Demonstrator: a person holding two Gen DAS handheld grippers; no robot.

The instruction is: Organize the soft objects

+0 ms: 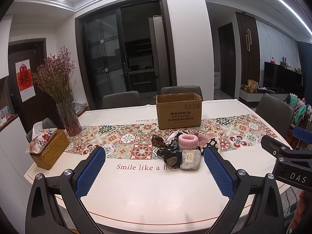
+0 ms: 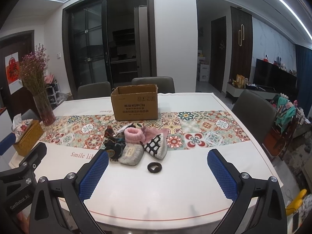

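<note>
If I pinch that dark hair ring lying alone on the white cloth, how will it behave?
The hair ring looks like a small fabric loop, so it is probably very light and floppy, likely to squash flat between the pads. It lies flat, so it seems unlikely to roll. It sits low on the tablecloth, so the open right claw may snag cloth too.
</note>
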